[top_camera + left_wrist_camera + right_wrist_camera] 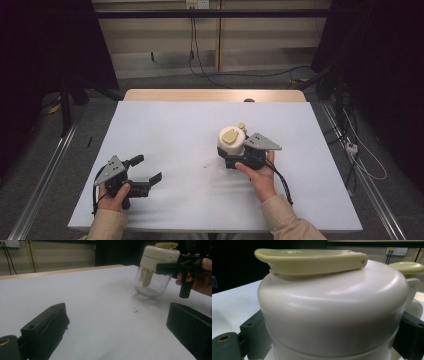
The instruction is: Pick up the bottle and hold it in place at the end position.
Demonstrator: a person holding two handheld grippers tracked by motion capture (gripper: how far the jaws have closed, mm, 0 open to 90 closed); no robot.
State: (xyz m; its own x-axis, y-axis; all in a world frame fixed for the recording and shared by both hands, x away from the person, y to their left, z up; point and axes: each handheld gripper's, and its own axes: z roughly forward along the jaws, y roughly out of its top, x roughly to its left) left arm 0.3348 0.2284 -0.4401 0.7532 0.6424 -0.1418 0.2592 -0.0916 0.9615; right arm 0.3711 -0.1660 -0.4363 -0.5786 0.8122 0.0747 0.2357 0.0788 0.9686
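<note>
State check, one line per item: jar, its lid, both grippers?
Glass jar: upright on the table, empty apart from a cream part hanging inside.
Cream lid: on the jar, yellow handle lying flat on top.
Right gripper: shut on the lid.
Left gripper: open, holding nothing, apart from the jar.

Lab: bare white table [165,135], floor cables [240,75]

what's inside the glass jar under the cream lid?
Through the jar, a pale yellowish post hangs down from the cream lid toward the base; otherwise it looks empty. The post's top is hidden by the lid and the right tongs.
</note>
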